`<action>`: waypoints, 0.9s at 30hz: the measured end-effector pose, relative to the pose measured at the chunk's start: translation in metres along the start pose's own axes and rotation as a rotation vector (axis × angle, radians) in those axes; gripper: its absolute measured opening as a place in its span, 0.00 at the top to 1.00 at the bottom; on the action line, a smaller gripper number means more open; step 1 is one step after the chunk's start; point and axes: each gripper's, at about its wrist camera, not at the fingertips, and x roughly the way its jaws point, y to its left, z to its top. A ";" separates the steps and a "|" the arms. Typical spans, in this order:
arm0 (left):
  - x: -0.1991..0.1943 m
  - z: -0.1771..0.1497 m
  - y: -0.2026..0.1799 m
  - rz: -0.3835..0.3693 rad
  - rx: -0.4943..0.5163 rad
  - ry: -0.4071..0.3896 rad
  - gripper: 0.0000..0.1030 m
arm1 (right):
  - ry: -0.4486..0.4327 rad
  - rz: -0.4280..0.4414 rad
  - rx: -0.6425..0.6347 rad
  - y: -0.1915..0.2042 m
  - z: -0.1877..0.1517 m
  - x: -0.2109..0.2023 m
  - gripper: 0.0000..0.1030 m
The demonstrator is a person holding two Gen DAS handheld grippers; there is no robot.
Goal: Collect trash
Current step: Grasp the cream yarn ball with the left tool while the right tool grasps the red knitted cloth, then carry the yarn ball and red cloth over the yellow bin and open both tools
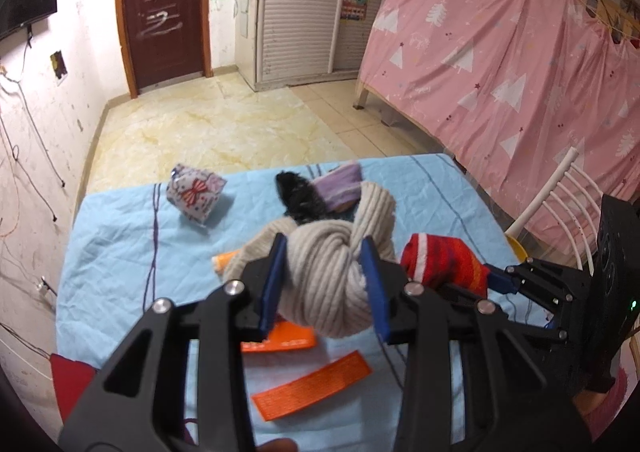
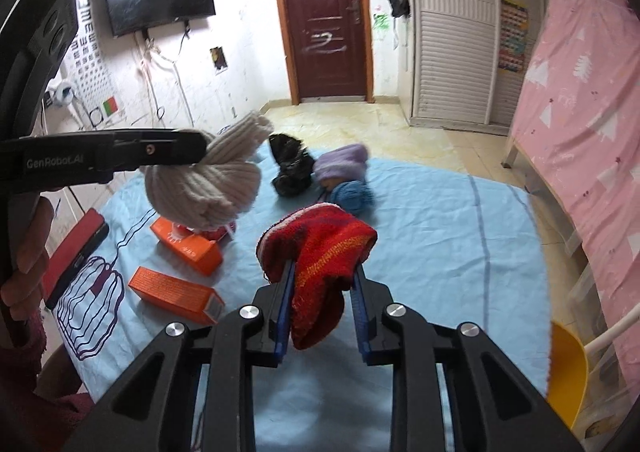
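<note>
Left tongs (image 1: 326, 280) clamped on a knotted beige ribbed cloth (image 1: 328, 272), blue pads pressed into both sides, bundle held up off the blue sheet (image 1: 120, 244). Right tongs (image 2: 322, 306) closed on a red striped knitted sock (image 2: 320, 252), its loose end hanging down between the pads, likewise lifted clear of the sheet. Seen beneath and left of the beige bundle: two orange boxes (image 2: 176, 292), lying flat on the sheet, near each other. Farther back at centre: a black crumpled item (image 2: 290, 168), just beside a purple knitted piece (image 2: 340, 164) and a blue yarn ball (image 2: 354, 194). On the far left of the sheet: a small patterned pouch (image 1: 196, 194) with a bow print, well apart from the rest. At the near left edge: a red and black case (image 2: 76, 252).
</note>
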 end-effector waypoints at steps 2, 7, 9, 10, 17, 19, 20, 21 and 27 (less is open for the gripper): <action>-0.002 0.002 -0.010 -0.005 0.016 -0.002 0.66 | -0.020 -0.007 0.019 -0.010 -0.003 -0.010 0.81; -0.002 0.006 -0.035 -0.017 0.054 -0.005 0.66 | -0.070 -0.032 0.071 -0.031 -0.010 -0.032 0.81; -0.002 0.007 -0.049 -0.028 0.072 -0.006 0.66 | -0.088 -0.048 0.095 -0.042 -0.014 -0.042 0.81; -0.002 0.008 -0.055 -0.034 0.082 -0.006 0.66 | -0.096 -0.051 0.107 -0.047 -0.016 -0.046 0.81; 0.002 0.011 -0.103 -0.062 0.154 0.002 0.65 | -0.163 -0.088 0.191 -0.092 -0.032 -0.082 0.81; 0.006 0.011 -0.118 -0.066 0.177 0.010 0.65 | -0.179 -0.096 0.216 -0.105 -0.037 -0.091 0.81; 0.008 0.012 -0.123 -0.068 0.186 0.012 0.65 | -0.186 -0.104 0.227 -0.111 -0.040 -0.095 0.81; 0.010 0.012 -0.129 -0.069 0.198 0.015 0.65 | -0.191 -0.111 0.235 -0.115 -0.042 -0.098 0.81; 0.018 0.011 -0.166 -0.083 0.250 0.030 0.65 | -0.226 -0.164 0.300 -0.149 -0.060 -0.118 0.81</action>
